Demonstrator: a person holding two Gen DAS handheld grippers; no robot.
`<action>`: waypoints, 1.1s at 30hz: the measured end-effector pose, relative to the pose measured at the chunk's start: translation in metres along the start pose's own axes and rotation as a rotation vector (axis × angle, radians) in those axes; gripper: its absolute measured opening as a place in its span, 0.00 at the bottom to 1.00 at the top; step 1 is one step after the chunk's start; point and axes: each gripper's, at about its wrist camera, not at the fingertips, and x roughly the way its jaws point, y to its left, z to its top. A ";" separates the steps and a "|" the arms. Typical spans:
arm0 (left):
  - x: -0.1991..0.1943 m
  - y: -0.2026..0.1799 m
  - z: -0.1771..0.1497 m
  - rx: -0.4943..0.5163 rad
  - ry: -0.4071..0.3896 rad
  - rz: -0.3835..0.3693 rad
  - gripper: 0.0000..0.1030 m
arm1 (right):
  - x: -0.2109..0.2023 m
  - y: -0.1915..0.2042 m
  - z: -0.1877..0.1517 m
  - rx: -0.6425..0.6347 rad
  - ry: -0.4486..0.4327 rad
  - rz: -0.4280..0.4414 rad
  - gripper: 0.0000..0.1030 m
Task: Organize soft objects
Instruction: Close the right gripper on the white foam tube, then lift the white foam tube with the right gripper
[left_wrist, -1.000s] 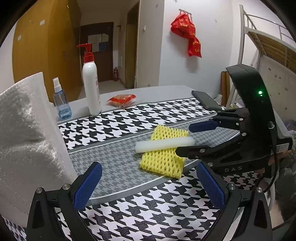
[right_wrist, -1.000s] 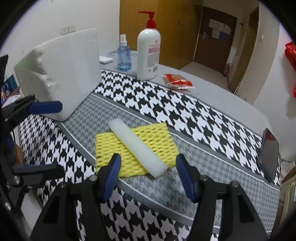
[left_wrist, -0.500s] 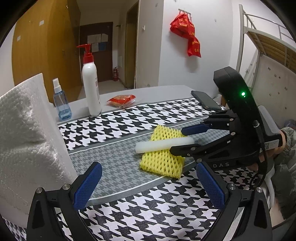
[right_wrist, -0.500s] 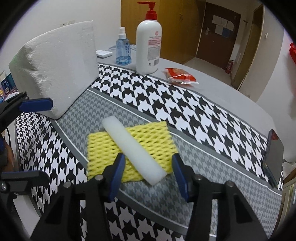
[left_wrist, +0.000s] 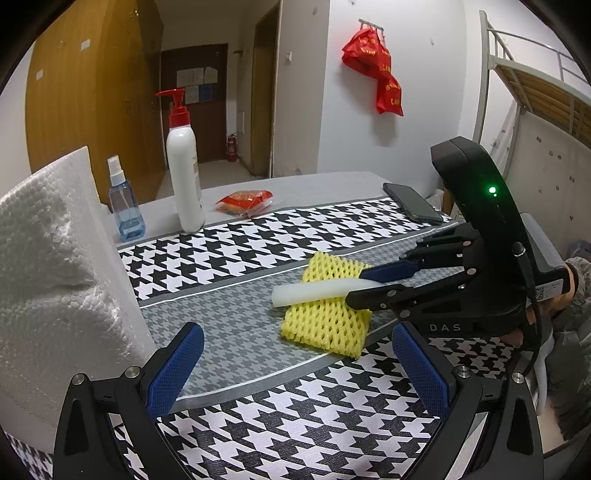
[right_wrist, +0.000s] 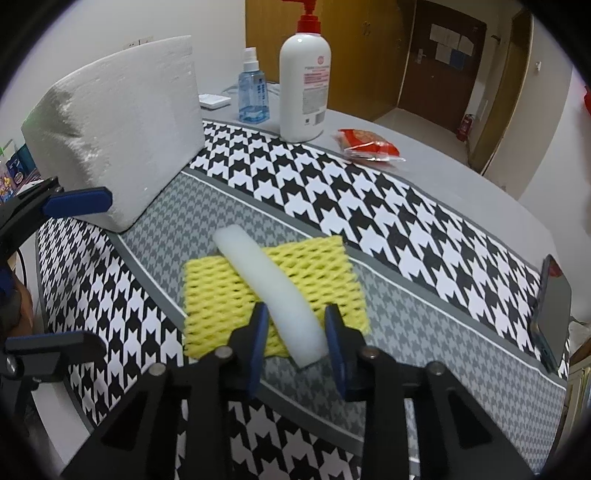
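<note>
A white foam stick (right_wrist: 271, 291) lies diagonally across a yellow foam net (right_wrist: 218, 295) on the houndstooth cloth. My right gripper (right_wrist: 297, 332) straddles the stick's near end, its blue pads close on both sides with small gaps showing. In the left wrist view the stick (left_wrist: 314, 291) rests on the net (left_wrist: 325, 317), with the right gripper (left_wrist: 360, 282) around its right end. My left gripper (left_wrist: 295, 363) is open and empty, held back from the net. A large white foam block (left_wrist: 55, 280) stands at the left.
A pump bottle (left_wrist: 183, 177), a blue spray bottle (left_wrist: 123, 210) and a red snack packet (left_wrist: 245, 201) stand at the table's far side. A phone (left_wrist: 412, 208) lies at the far right edge. The foam block (right_wrist: 122, 125) sits close to my left gripper (right_wrist: 74, 269).
My right gripper moved forward onto the foam stick's near end and its jaws narrowed around it. The left gripper stayed still and open.
</note>
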 end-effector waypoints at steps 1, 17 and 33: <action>0.000 0.000 0.000 -0.001 -0.001 0.000 0.99 | -0.001 0.000 0.000 0.005 0.002 0.004 0.27; -0.013 -0.009 0.000 0.004 -0.024 -0.011 0.99 | -0.049 0.017 -0.014 0.022 -0.066 0.034 0.21; -0.008 -0.026 0.004 0.048 -0.011 -0.044 0.99 | -0.076 0.005 -0.040 0.112 -0.114 -0.015 0.17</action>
